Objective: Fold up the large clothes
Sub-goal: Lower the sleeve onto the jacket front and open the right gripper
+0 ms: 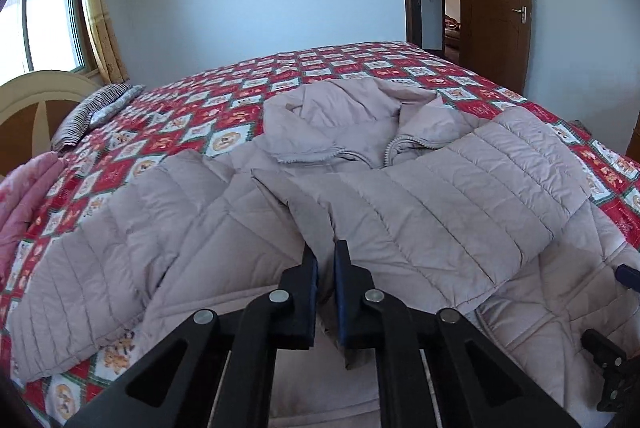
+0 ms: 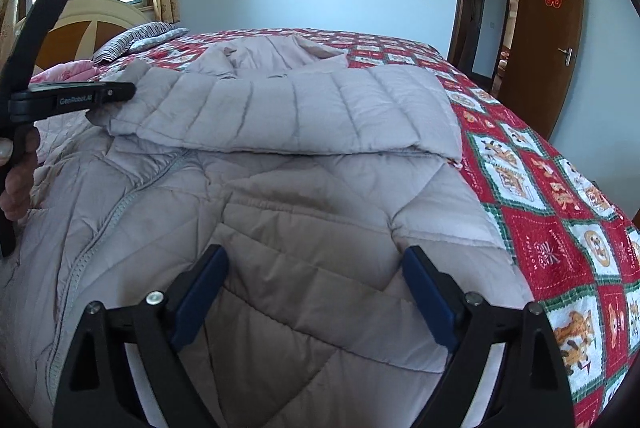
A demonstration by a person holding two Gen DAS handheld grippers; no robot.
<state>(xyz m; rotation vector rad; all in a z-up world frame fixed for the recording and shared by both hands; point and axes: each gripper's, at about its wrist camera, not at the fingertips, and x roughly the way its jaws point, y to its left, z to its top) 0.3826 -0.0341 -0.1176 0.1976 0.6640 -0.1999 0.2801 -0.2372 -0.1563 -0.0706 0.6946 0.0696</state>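
Note:
A pale pink-beige quilted puffer jacket (image 1: 400, 212) lies front-up on the bed, hood toward the far side. Its right sleeve (image 1: 480, 180) is folded across the chest; the left sleeve (image 1: 100, 248) lies spread out. My left gripper (image 1: 326, 260) is shut on the cuff end of the folded sleeve, low over the jacket's middle. In the right wrist view the jacket (image 2: 304, 212) fills the foreground with the folded sleeve (image 2: 304, 108) across it. My right gripper (image 2: 316, 264) is open and empty, just above the jacket's lower body. The left gripper (image 2: 72, 96) shows at the left edge there.
A red, white and green patterned quilt (image 1: 224, 100) covers the bed. A striped pillow (image 1: 96, 108) and pink folded bedding (image 1: 24, 204) lie near the headboard (image 1: 36, 96) at left. An open brown door (image 1: 496, 0) stands at the far right. The bed edge (image 2: 592, 268) runs down the right.

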